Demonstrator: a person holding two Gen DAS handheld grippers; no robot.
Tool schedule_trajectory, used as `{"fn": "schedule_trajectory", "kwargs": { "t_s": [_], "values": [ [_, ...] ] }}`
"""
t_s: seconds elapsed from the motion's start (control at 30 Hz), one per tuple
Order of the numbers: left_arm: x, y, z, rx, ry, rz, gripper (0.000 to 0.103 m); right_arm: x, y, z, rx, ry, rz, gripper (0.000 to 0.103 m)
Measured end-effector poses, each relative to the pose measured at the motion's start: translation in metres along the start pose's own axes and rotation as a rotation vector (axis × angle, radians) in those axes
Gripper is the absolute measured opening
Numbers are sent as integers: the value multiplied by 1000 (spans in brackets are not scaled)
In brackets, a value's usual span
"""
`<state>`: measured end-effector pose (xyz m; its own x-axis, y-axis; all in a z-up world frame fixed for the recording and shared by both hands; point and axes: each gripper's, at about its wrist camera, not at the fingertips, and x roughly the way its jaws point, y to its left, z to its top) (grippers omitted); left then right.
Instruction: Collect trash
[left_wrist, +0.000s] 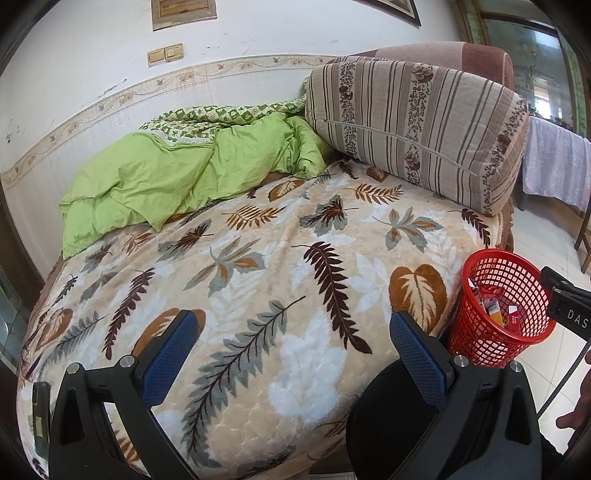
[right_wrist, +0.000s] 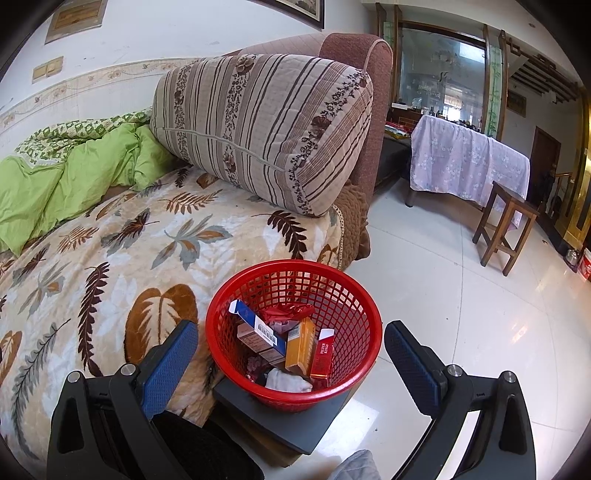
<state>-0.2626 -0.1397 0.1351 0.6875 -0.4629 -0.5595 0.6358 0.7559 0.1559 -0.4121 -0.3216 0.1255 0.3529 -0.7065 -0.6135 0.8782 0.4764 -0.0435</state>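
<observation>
A red mesh basket (right_wrist: 295, 395) stands on a dark stool beside the bed. It holds several pieces of trash: a blue-and-white box (right_wrist: 255, 325), an orange box (right_wrist: 300, 347), a red cigarette pack (right_wrist: 322, 356), a red wrapper (right_wrist: 288, 313) and white paper (right_wrist: 288, 382). My right gripper (right_wrist: 291, 350) is open and empty, its jaws spread on either side of the basket, just above it. My left gripper (left_wrist: 293, 349) is open and empty over the leaf-patterned blanket (left_wrist: 258, 266). The basket also shows at the right of the left wrist view (left_wrist: 480, 332).
A green quilt (left_wrist: 177, 177) lies bunched at the back of the bed. A striped cushion (right_wrist: 266, 125) leans on the sofa arm. A covered table (right_wrist: 469, 158) and a wooden stool (right_wrist: 506, 225) stand on the white tiled floor (right_wrist: 461, 314) to the right.
</observation>
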Motion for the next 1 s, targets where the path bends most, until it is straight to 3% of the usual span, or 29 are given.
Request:
{"fn": "schedule_trajectory", "kwargs": {
  "t_s": [0.83,1.0],
  "values": [
    [-3,4,-1,-9,-2,1,103,-4,9,-3,-19,-9,11,102],
    [5,25,1,-82,42,-7,103,-2,35,15,-85,-30,69,102]
  ]
}}
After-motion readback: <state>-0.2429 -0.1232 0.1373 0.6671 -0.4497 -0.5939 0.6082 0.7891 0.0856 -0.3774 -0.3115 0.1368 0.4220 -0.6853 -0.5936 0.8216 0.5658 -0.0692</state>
